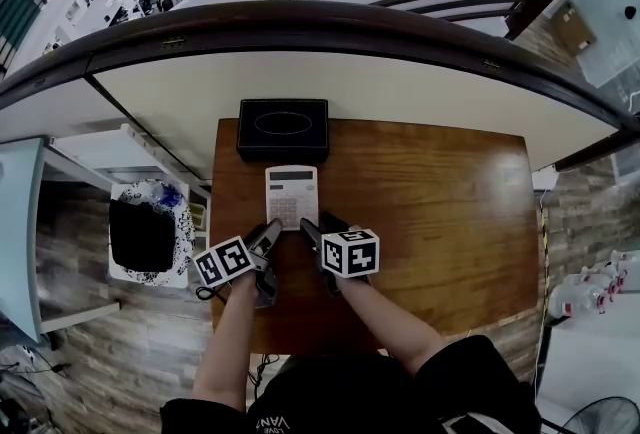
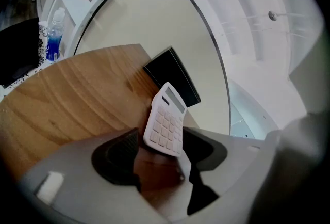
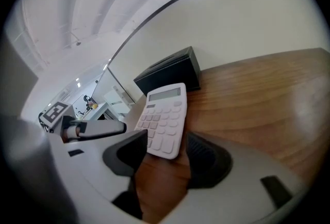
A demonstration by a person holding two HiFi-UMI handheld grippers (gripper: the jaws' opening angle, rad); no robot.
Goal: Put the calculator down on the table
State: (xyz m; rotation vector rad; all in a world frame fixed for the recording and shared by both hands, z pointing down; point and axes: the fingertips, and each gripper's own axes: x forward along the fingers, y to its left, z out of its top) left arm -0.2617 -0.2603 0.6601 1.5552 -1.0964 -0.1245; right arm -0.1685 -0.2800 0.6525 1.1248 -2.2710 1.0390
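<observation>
The white calculator [image 1: 291, 196] lies flat and face up on the brown wooden table [image 1: 440, 222], just in front of a black box [image 1: 283, 129]. Both grippers sit at its near end. My left gripper [image 1: 268, 235] is open; in the left gripper view the calculator's [image 2: 166, 121] near edge lies between the spread jaws of the left gripper [image 2: 160, 153], with no pad pressing on it. My right gripper [image 1: 312, 231] is open too. In the right gripper view the calculator [image 3: 164, 120] rests on the wood ahead of the right gripper's [image 3: 167, 158] parted jaws.
The table's far edge meets a curved cream partition [image 1: 350, 82]. On the floor to the left stands a black bin [image 1: 142, 234] with a patterned liner, and a blue spray bottle [image 2: 53, 37] beside it. Bare wood stretches to the right of the calculator.
</observation>
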